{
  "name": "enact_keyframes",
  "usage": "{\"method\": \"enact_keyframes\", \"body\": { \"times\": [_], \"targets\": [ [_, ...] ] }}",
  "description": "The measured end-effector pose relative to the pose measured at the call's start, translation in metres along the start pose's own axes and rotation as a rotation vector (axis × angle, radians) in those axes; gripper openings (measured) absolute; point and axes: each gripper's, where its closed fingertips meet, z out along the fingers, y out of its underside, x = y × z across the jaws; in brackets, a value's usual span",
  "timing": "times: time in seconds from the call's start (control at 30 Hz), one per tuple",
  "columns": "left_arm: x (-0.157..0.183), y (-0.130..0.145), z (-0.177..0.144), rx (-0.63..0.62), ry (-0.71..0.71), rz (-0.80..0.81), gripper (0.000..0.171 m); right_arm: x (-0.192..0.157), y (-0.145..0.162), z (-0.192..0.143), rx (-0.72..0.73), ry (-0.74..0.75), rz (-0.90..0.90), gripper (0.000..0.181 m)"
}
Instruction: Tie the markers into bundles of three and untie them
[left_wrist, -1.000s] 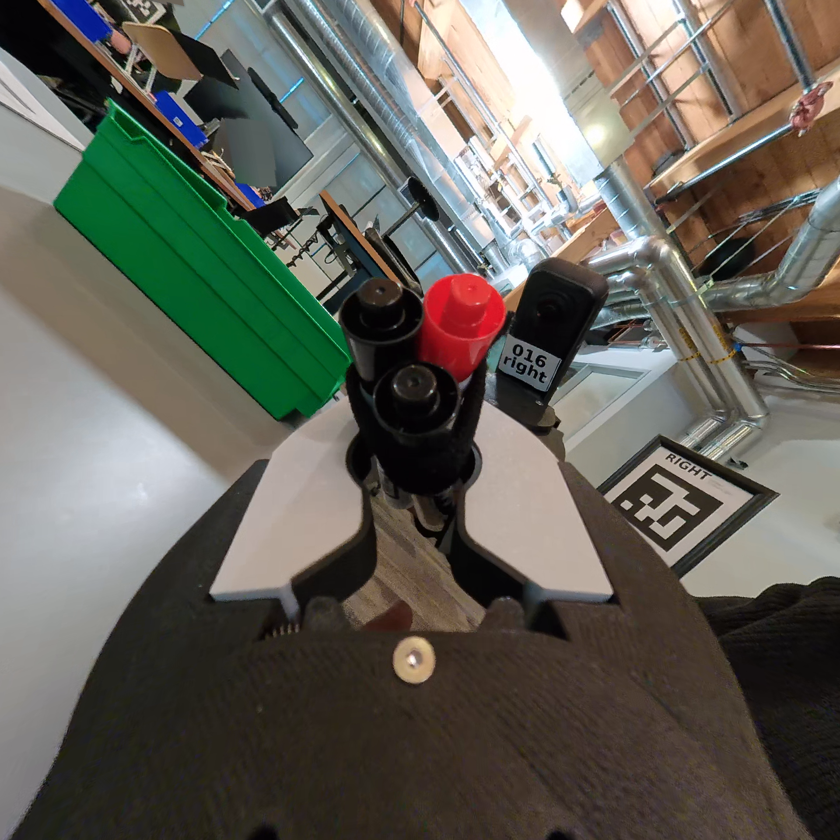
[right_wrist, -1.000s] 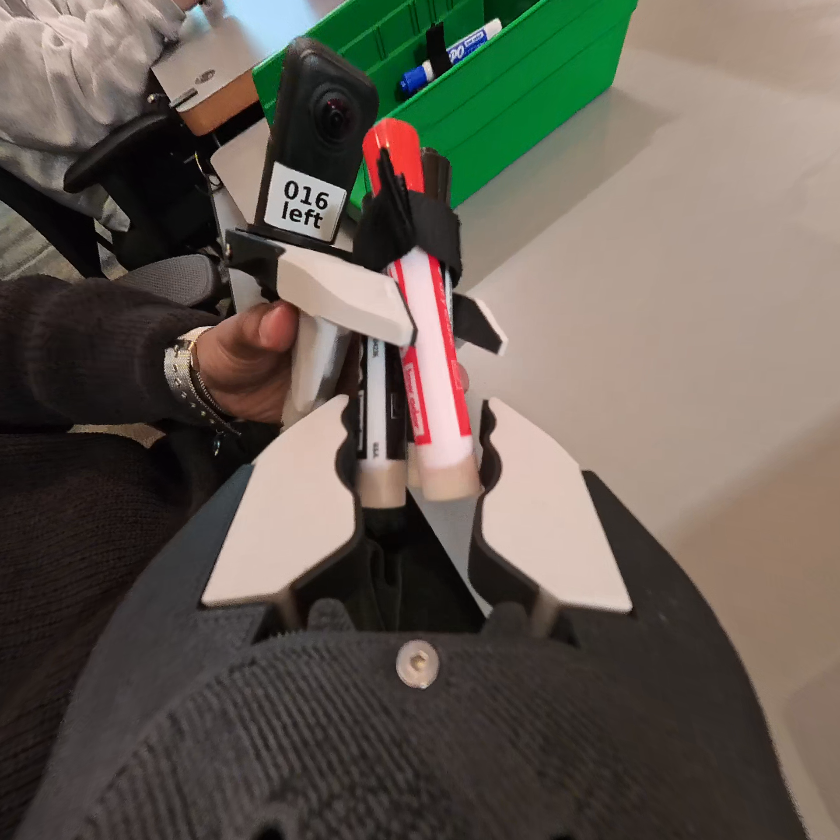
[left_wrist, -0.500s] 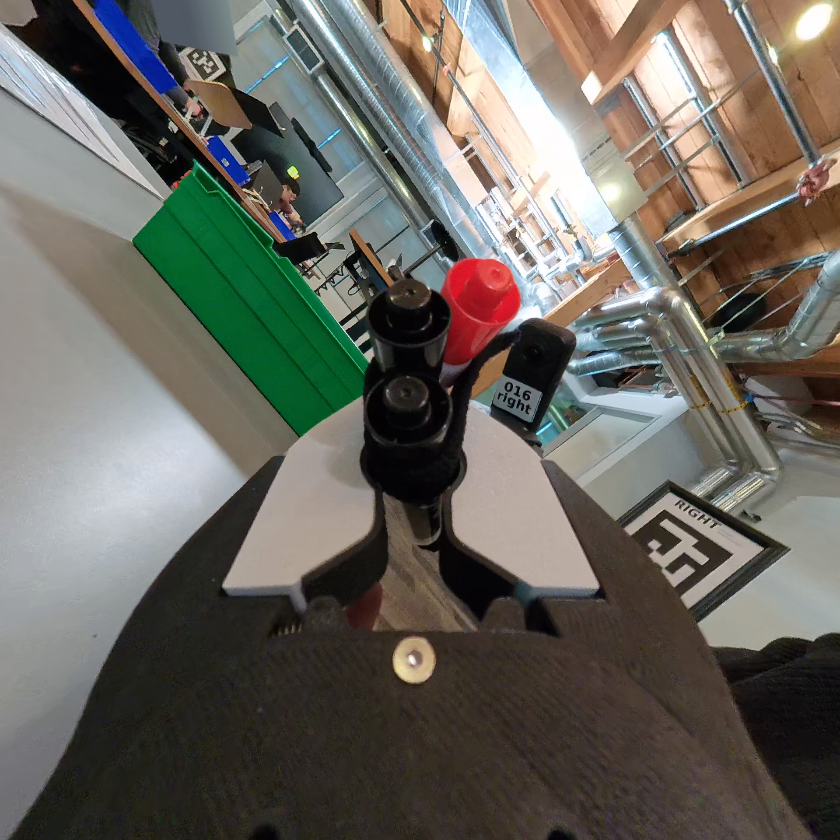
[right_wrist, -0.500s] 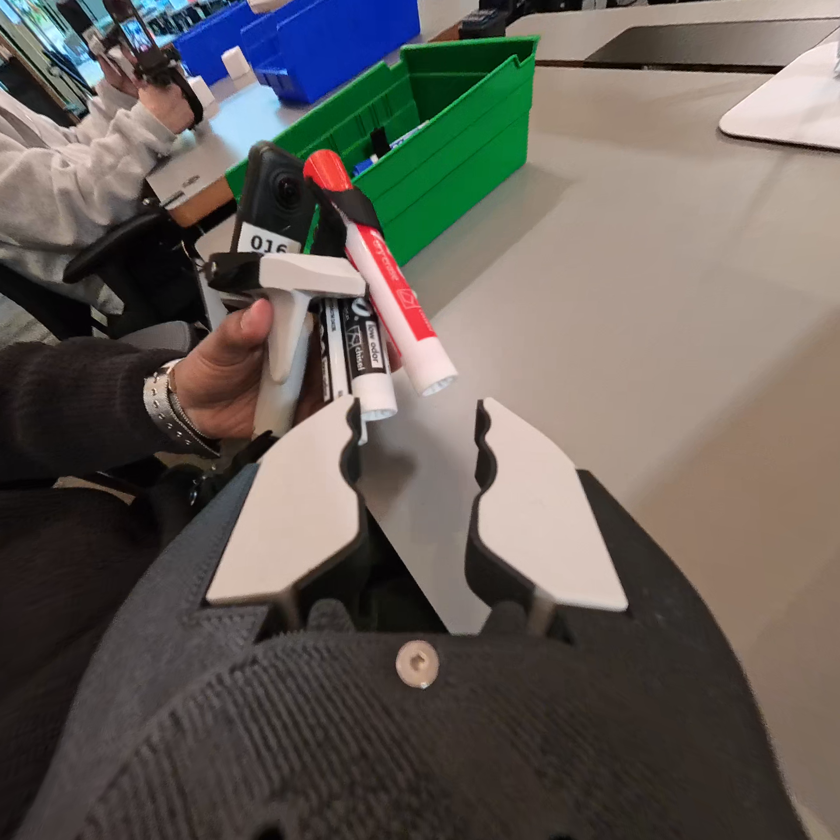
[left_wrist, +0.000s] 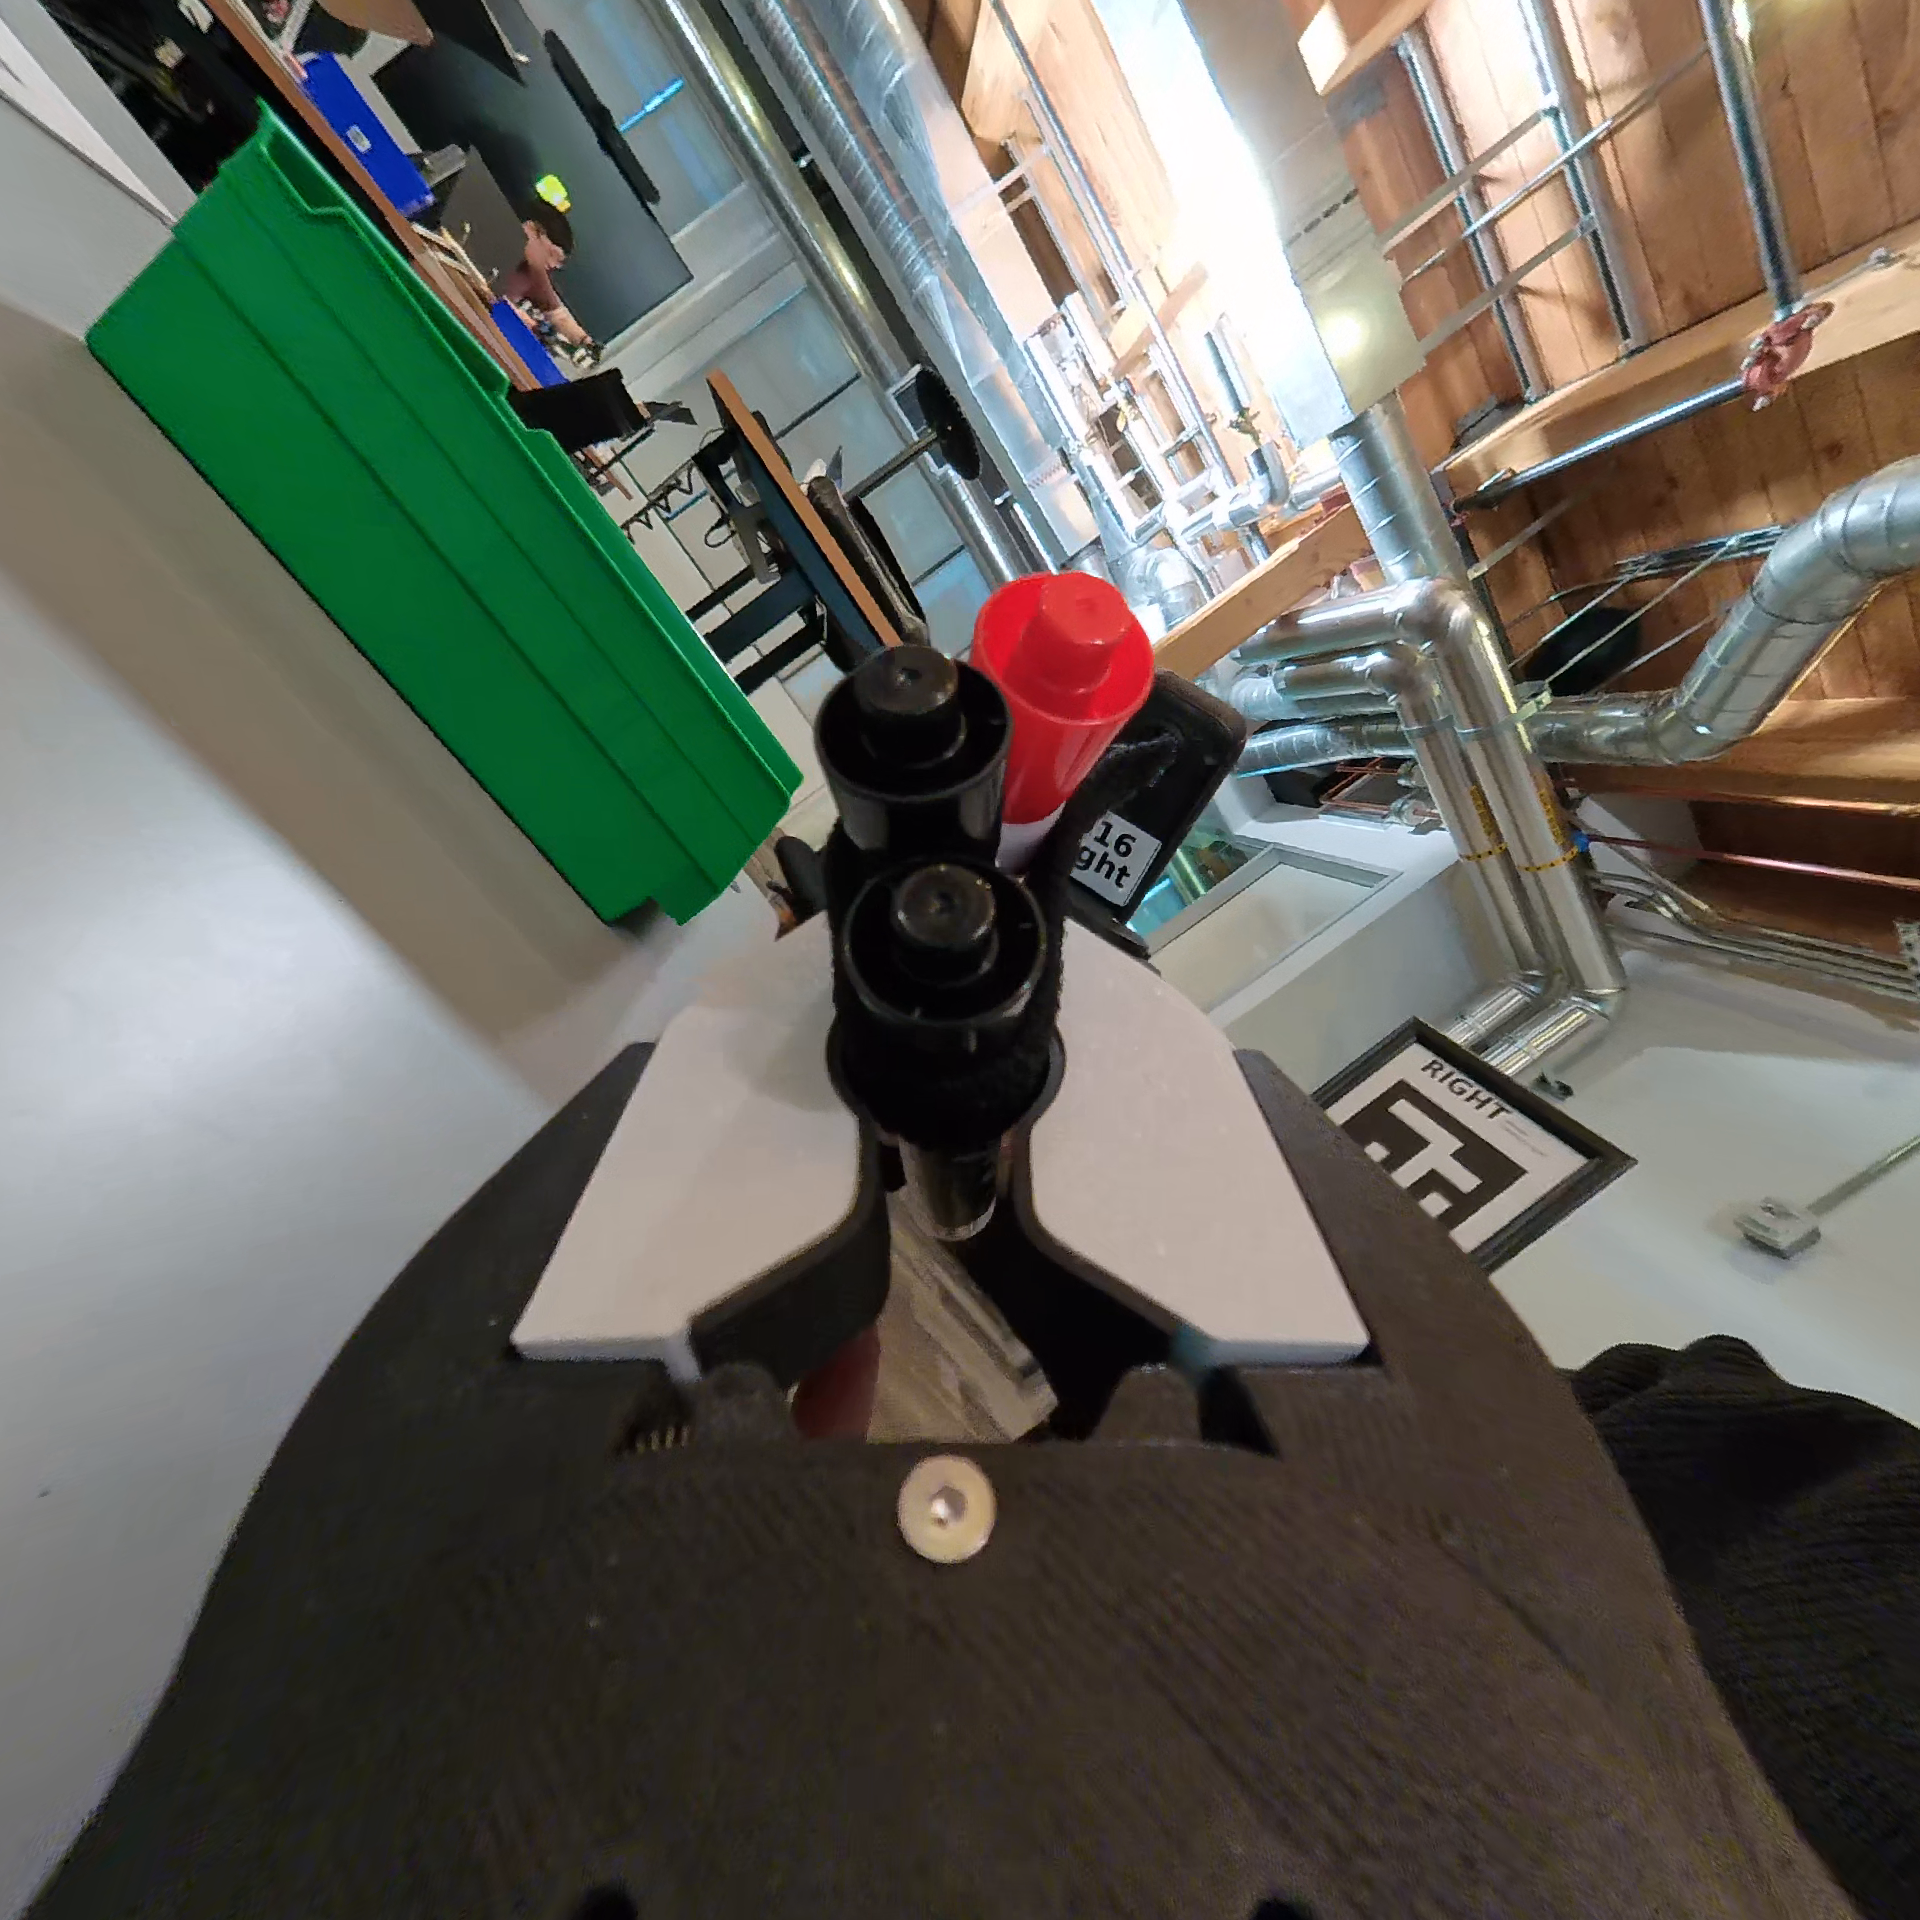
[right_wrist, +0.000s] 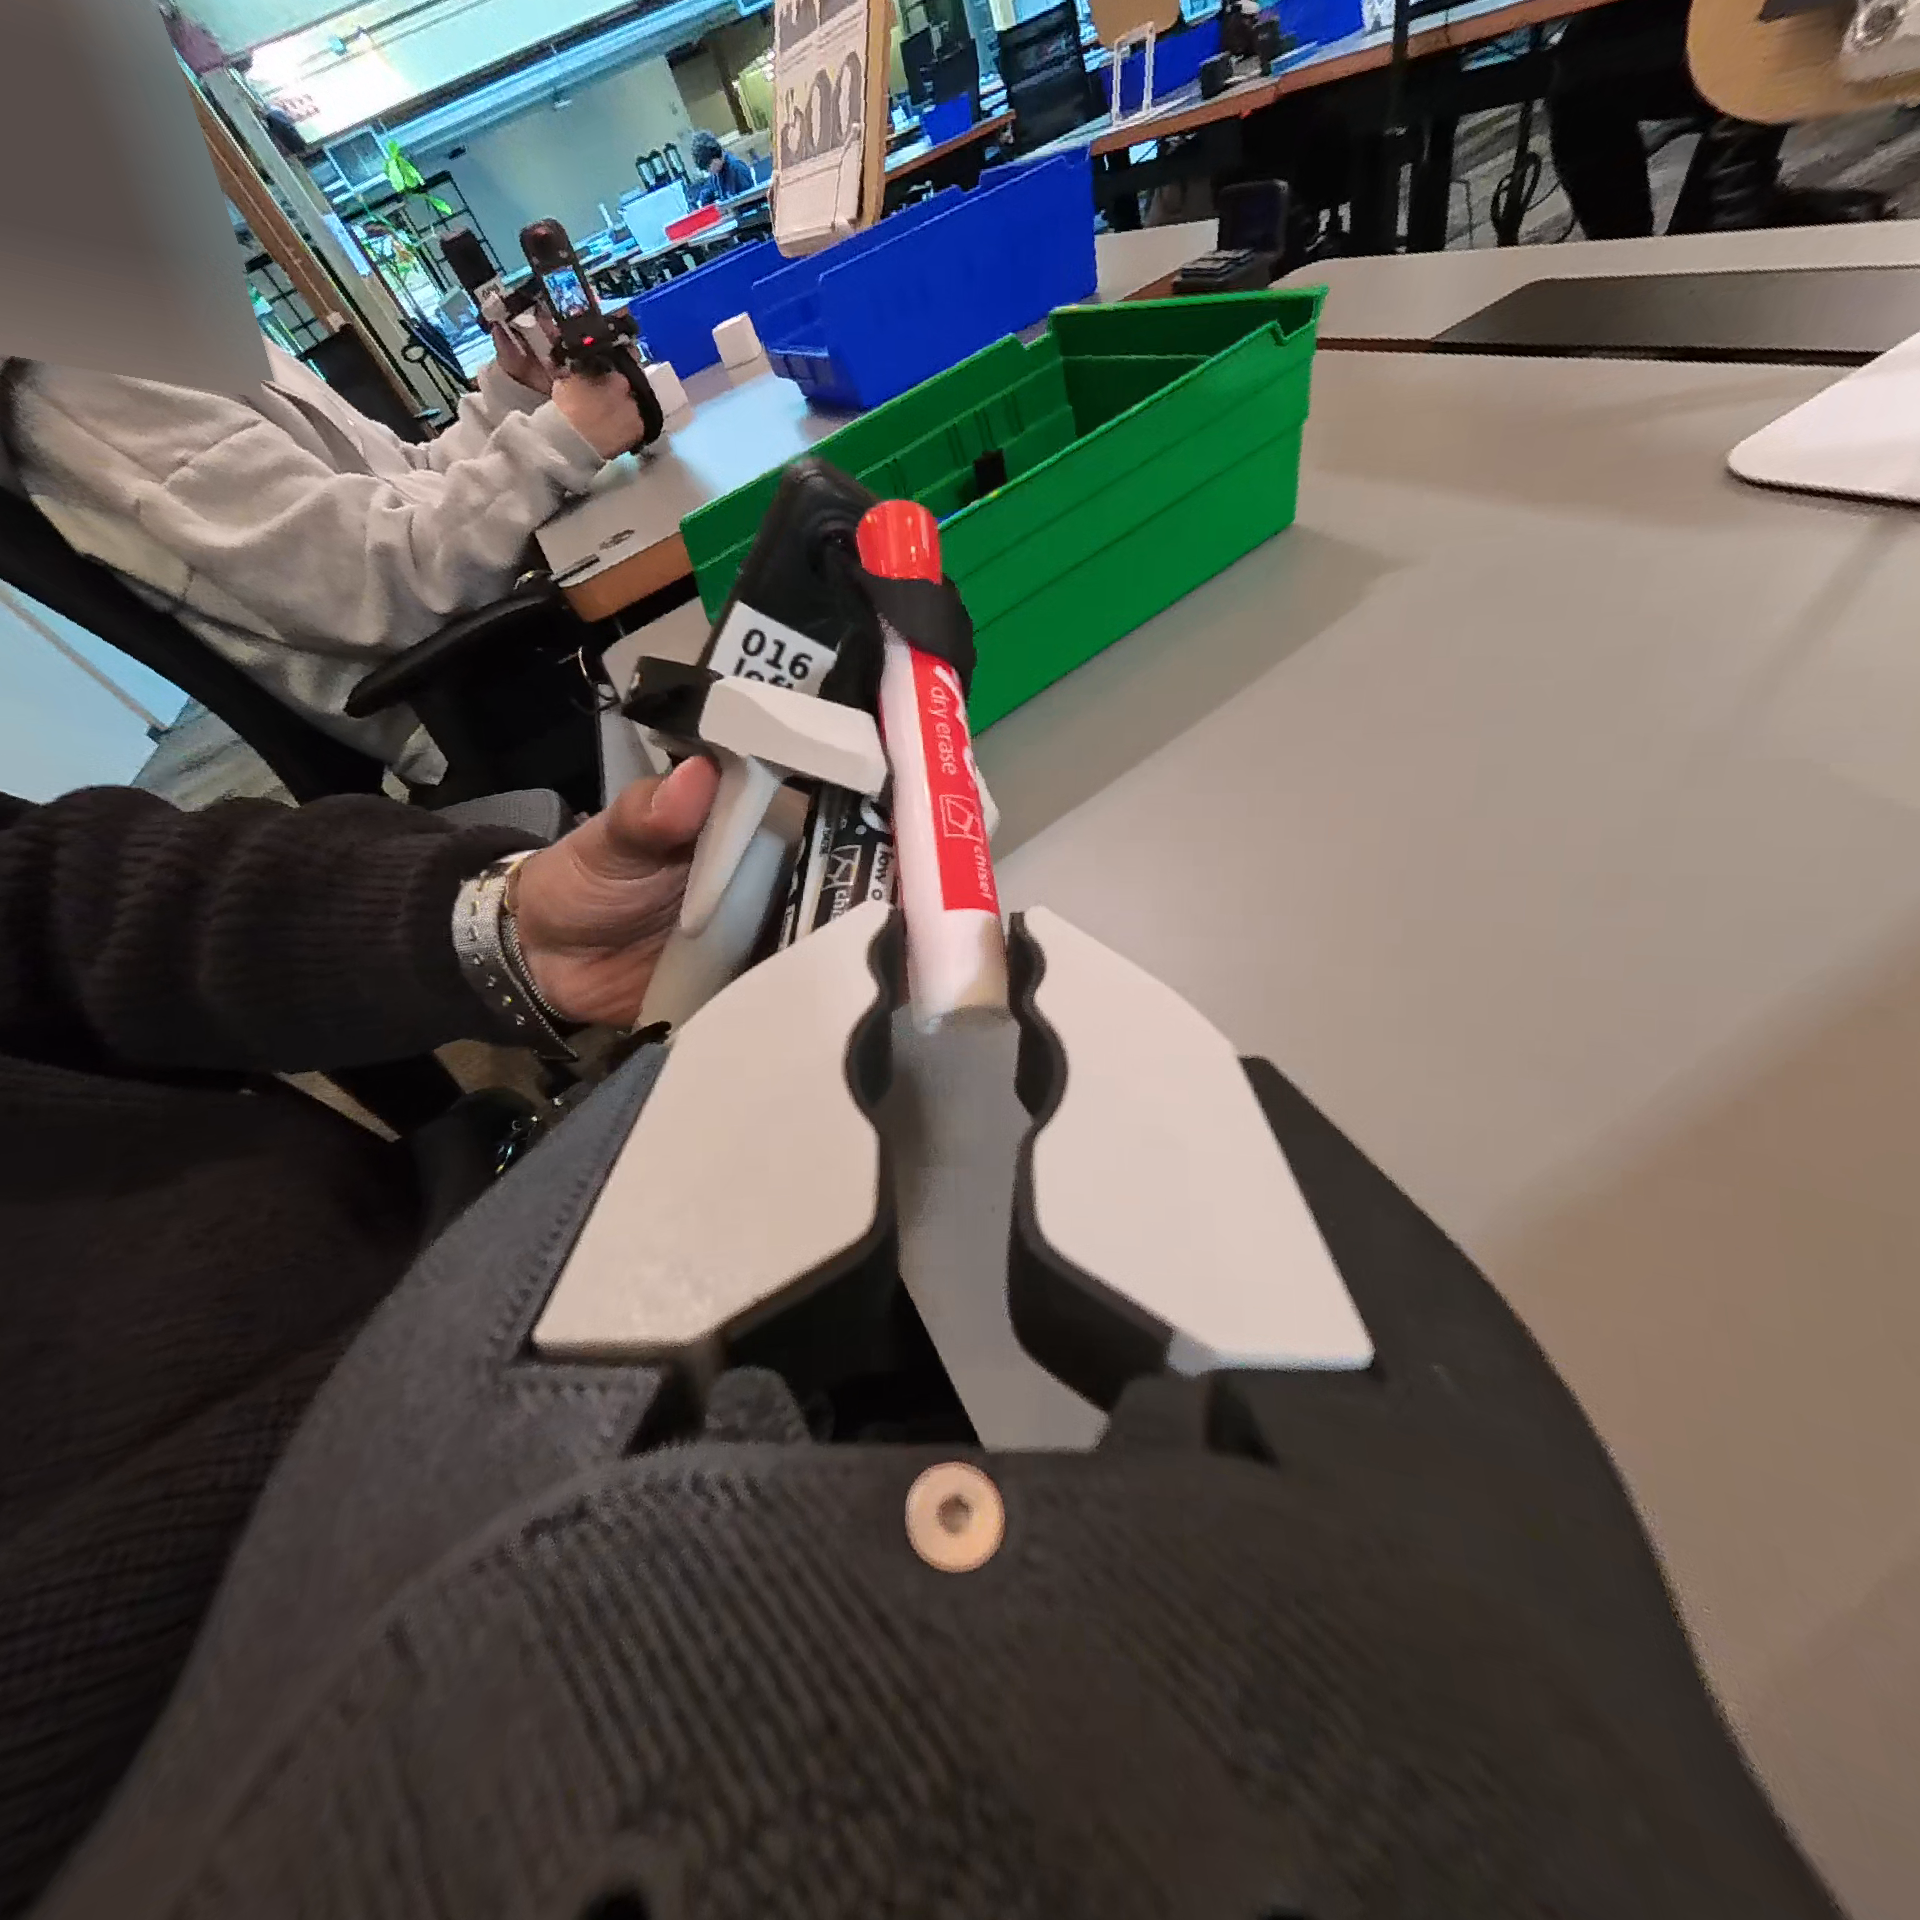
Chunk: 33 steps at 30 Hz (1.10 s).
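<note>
My left gripper (left_wrist: 940, 1039) is shut on a bundle of three markers tied with a black strap (left_wrist: 945, 1081). Two have black caps (left_wrist: 940, 961) and one has a red cap (left_wrist: 1060, 675), all pointing away from the camera. In the right wrist view a hand (right_wrist: 603, 914) holds the left gripper (right_wrist: 790, 727). The red marker (right_wrist: 935, 790) slants out of the bundle, away from the black markers (right_wrist: 842, 883). My right gripper (right_wrist: 954, 961) is shut on the red marker's white lower end, with both pads against it. The strap (right_wrist: 925, 618) still wraps the red marker near its cap.
A green bin (right_wrist: 1091, 488) stands on the grey table (right_wrist: 1455, 831) behind the markers and also shows in the left wrist view (left_wrist: 416, 499). Blue bins (right_wrist: 935, 270) and a person in a grey top (right_wrist: 260, 520) are farther left. A white slab (right_wrist: 1839, 447) lies at the right. My left and right fingertips are right by each other.
My right gripper has gone from wide open to shut on the red marker's lower end. The red marker has swung out from the black ones. My left gripper has tightened on the bundle.
</note>
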Motion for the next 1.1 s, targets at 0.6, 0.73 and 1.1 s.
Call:
{"method": "enact_keyframes", "body": {
  "times": [0.6,0.73,1.1],
  "targets": [
    [0.002,-0.016,-0.009,0.022,0.021,-0.036,0.019,0.084,-0.052,-0.104,0.32,0.344,0.188,0.018],
    [0.001,-0.017,-0.009,0.021,0.011,-0.034,0.019,0.13,-0.04,-0.162,0.192,0.733,0.051,0.017],
    [-0.006,-0.019,-0.012,0.032,-0.015,-0.049,0.019,0.177,0.0,-0.22,0.08,1.012,0.122,0.0]
  ]
}}
